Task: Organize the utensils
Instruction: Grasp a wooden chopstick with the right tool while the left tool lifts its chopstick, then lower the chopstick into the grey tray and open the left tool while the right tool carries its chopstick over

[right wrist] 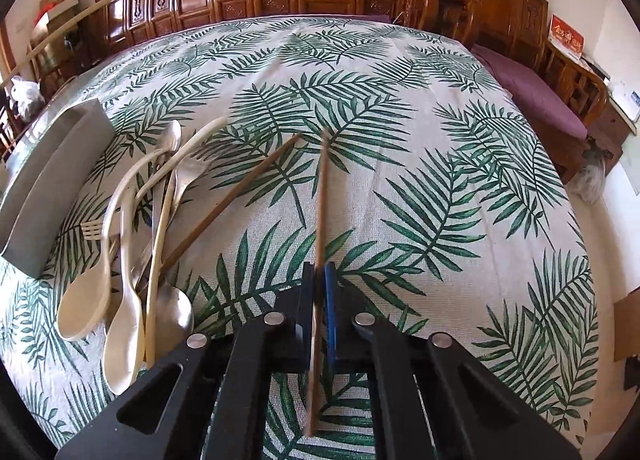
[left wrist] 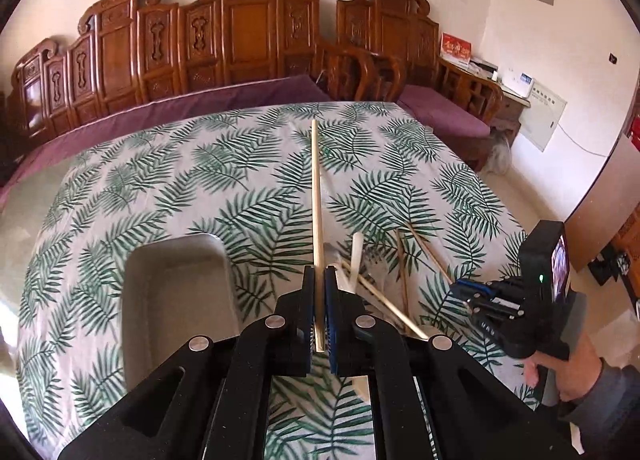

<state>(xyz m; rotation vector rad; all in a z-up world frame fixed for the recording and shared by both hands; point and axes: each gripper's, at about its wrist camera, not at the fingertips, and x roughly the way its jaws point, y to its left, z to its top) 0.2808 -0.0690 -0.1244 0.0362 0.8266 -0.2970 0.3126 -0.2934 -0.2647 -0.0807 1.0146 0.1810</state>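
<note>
My right claw (right wrist: pixel 319 272) has wide bare tablecloth (right wrist: pixel 440 200) ahead and off to the right. Left of it a tangle of spoons and forks (right wrist: pixel 132 244) blocks the path, with the grey tray (right wrist: pixel 52 188) beyond. One loose brown chopstick (right wrist: pixel 236 192) slants across near it.

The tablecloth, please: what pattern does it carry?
Green fern leaves on an off-white tablecloth, clearest in the right wrist view.
</note>
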